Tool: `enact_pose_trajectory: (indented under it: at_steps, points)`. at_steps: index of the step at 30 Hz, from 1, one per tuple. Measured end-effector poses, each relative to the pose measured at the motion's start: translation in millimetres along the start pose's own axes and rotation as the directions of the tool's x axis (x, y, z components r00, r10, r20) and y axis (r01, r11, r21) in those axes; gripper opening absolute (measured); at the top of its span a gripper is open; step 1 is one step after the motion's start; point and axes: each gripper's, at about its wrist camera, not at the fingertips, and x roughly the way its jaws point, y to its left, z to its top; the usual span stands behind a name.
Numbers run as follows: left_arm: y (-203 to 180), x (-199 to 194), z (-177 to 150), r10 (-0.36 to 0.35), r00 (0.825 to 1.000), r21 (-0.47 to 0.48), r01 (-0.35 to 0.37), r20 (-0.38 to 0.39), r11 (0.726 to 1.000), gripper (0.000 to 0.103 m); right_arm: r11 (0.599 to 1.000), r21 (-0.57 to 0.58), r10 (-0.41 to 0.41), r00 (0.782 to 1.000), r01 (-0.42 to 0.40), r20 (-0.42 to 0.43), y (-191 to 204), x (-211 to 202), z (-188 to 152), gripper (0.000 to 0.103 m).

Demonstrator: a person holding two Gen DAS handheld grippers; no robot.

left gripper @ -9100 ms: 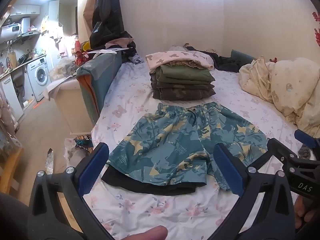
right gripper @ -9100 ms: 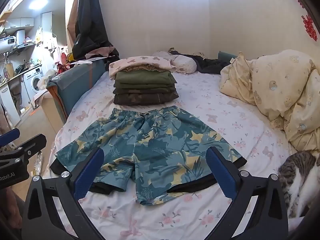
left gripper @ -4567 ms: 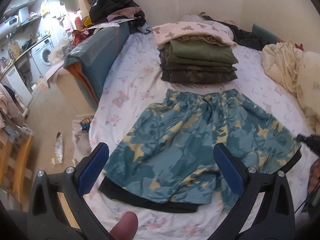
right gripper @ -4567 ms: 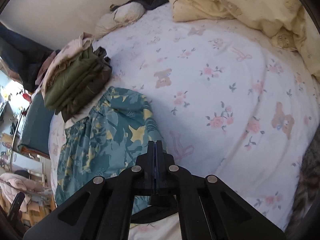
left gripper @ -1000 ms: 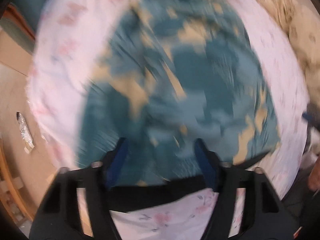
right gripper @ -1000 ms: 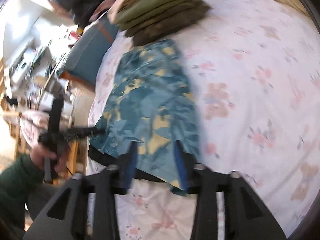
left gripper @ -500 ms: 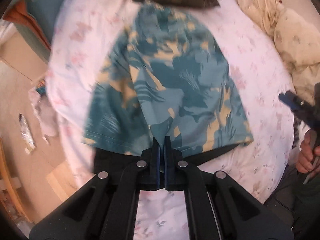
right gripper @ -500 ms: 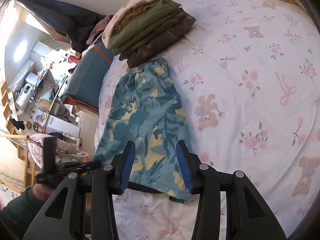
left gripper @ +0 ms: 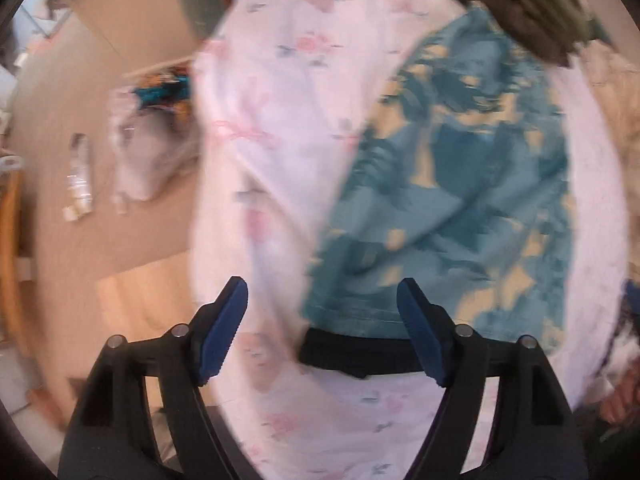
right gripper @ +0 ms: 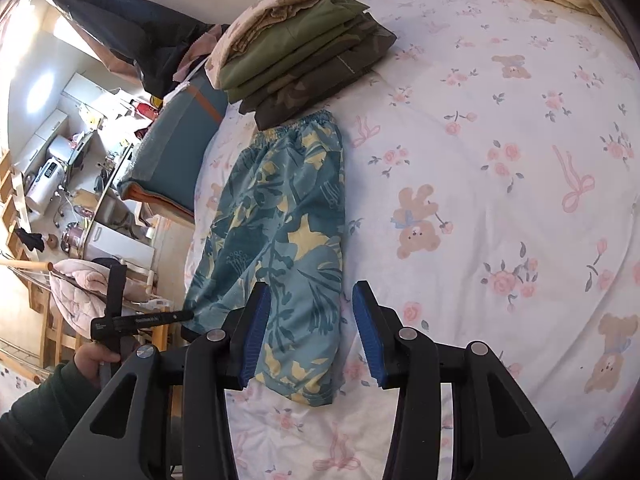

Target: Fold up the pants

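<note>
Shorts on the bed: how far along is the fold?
Done: the shorts lie folded lengthwise, one leg over the other, as a narrow strip with the waistband next to the stack of folded clothes.

In hand: nothing. The left gripper and right gripper are open near the hem end.

Left: probably folding hem toward waistband, then adding them to the stack.

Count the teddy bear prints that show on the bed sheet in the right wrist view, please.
4: near the shorts, at the far side, at the right edge, and one faint. Others may be hidden.
</note>
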Motion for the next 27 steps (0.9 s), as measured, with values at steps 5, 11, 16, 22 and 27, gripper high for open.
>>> enact_pose_trajectory:
  at_steps: [5, 11, 16, 22, 27]
  points:
    - [-21.3, 20.5, -7.9, 0.000, 0.997, 0.096, 0.008, -0.077, 0.995, 0.034, 1.000, 0.005, -0.013, 0.999, 0.013, -0.046, -1.4, 16.0, -6.8, 0.050]
    - [-42.6, 34.4, -15.0, 0.066, 0.994, 0.164, -0.052, -0.085, 0.985, 0.028, 0.997, 0.076, 0.018, 0.978, -0.002, -0.208, -12.4, 64.8, -33.6, 0.077]
    - [-75.1, 21.6, -24.7, 0.098, 0.992, 0.247, -0.076, -0.075, 0.966, 0.003, 0.996, 0.048, 0.088, 0.953, -0.077, -0.291, 7.1, 107.3, -52.8, 0.071]
    - [-107.6, -20.4, -48.0, 0.070, 0.997, 0.306, -0.062, -0.016, 0.950, 0.003, 0.997, -0.080, -0.034, 0.947, 0.008, -0.319, 24.3, 127.7, -72.7, 0.007]
    - [-112.3, -92.7, -58.0, -0.088, 0.994, 0.249, 0.070, 0.064, 0.966, 0.003, 0.998, -0.059, 0.023, 0.972, -0.038, -0.234, 36.0, 64.9, -63.1, 0.006]
